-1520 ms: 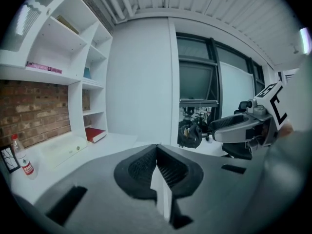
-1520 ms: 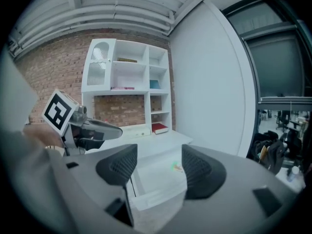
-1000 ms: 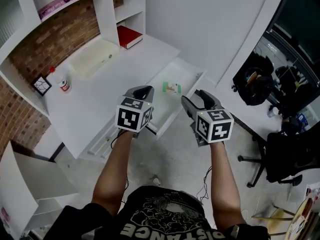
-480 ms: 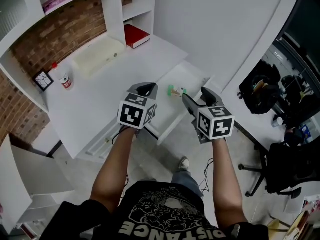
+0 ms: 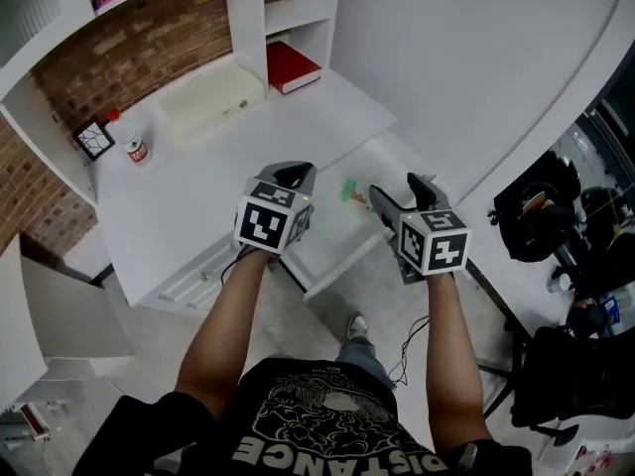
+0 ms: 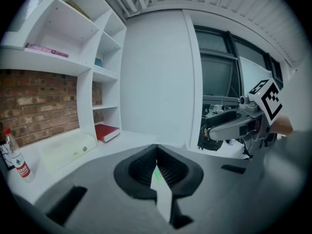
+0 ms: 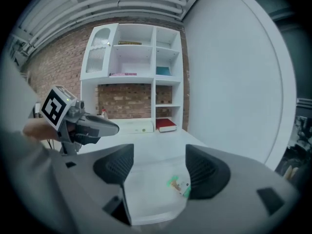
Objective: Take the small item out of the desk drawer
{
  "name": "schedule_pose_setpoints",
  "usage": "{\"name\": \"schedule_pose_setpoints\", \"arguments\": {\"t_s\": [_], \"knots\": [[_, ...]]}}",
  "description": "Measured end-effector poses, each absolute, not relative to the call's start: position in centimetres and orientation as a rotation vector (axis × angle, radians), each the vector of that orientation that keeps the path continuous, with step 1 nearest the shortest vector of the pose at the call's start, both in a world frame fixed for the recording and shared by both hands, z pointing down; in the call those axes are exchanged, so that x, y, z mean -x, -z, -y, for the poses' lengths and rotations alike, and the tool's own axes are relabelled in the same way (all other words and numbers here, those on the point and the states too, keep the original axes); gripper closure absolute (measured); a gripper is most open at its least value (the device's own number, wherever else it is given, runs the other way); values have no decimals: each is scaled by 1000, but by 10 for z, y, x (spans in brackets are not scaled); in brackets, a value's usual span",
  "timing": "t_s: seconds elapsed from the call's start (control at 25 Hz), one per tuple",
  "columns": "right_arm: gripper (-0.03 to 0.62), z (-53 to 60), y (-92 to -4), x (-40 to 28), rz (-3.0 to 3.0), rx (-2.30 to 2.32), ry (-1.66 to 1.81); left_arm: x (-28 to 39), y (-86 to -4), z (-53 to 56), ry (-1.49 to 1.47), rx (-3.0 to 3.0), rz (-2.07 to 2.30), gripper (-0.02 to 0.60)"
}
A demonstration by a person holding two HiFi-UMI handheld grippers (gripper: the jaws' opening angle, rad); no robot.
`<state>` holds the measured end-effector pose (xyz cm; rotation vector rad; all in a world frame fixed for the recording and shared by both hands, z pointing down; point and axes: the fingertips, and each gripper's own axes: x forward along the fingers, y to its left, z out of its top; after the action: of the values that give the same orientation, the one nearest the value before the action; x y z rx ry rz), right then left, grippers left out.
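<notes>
White counter (image 5: pixel 198 186) fills the middle of the head view below a brick wall and a white shelf unit (image 5: pixel 248 8), and its drawer (image 5: pixel 332 238) stands pulled out at the centre of the frame. On the drawer's bare white floor lies the small packet (image 5: pixel 351 190), green at its ends, near the drawer's upper edge in the picture and between the tips of the two tools. The right tool (image 5: pixel 400 188) sits just right of the packet with its jaws wide apart; they have just been opening, and they hold nothing. In the right gripper view the packet (image 7: pixel 178 185) shows between those jaws, low and close to the right-hand pad, down in the drawer (image 7: pixel 146 194) and apart from both pads. The left tool (image 5: pixel 289 174) hovers just left of the packet at the counter's edge, its jaws drawn together at the tips with nothing gripped; a sliver of green shows through the slit in the left gripper view. Toward the top of the head view a red book (image 5: pixel 294 65) lies in the lowest cubby of the shelf unit. A pale translucent box (image 5: pixel 211 99) rests on the counter against the brick wall; its contents cannot be made out. A small red-capped bottle (image 5: pixel 137 151) stands at the left.
</notes>
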<state>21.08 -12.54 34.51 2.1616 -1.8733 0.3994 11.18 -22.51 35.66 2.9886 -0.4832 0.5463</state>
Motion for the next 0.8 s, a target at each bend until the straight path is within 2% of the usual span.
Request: {"name": "schedule_pose_setpoints", "arguments": {"t_s": [0.8], "knots": [[240, 200, -390, -293, 2059, -1740, -476, -179, -383, 268, -603, -2829, 768, 580]]}}
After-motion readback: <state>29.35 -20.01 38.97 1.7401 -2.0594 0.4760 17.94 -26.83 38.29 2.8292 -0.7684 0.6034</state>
